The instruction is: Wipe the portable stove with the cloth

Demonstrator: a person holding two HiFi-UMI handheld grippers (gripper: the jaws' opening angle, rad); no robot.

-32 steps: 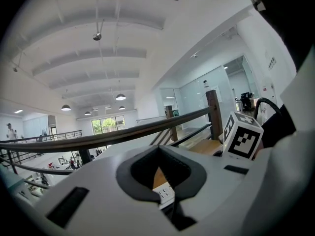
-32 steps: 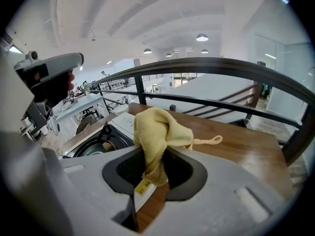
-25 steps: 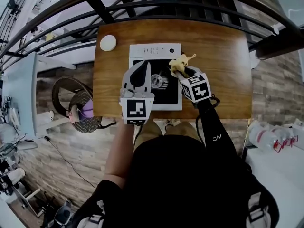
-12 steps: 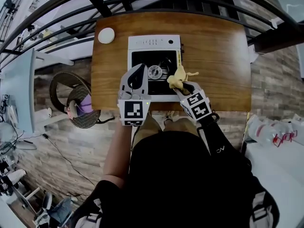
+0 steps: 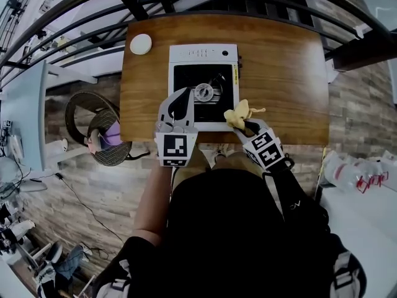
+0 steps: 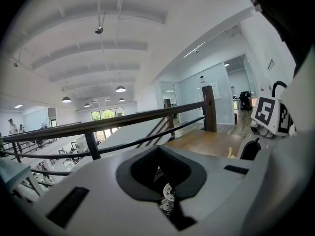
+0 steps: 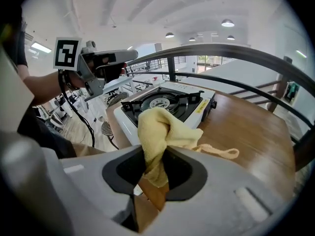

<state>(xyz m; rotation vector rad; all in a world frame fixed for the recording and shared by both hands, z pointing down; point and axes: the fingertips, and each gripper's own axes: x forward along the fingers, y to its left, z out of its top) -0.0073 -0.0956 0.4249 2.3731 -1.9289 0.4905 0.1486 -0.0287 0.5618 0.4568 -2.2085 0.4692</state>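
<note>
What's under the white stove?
The portable stove sits on the brown wooden table. The tabletop right beneath it is covered, so nothing there can be seen.

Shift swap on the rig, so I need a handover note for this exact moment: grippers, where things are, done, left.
Left hand-held gripper: shut, empty, over the near left part of the white portable stove with the black top.
Right hand-held gripper: shut on the bunched yellow cloth, at the stove's near right corner.
The stove sits mid brown wooden table.
Done: cloth grasped and brought to the stove; what has been wiped cannot be told.
Left: wipe the stove's top and sides.
</note>
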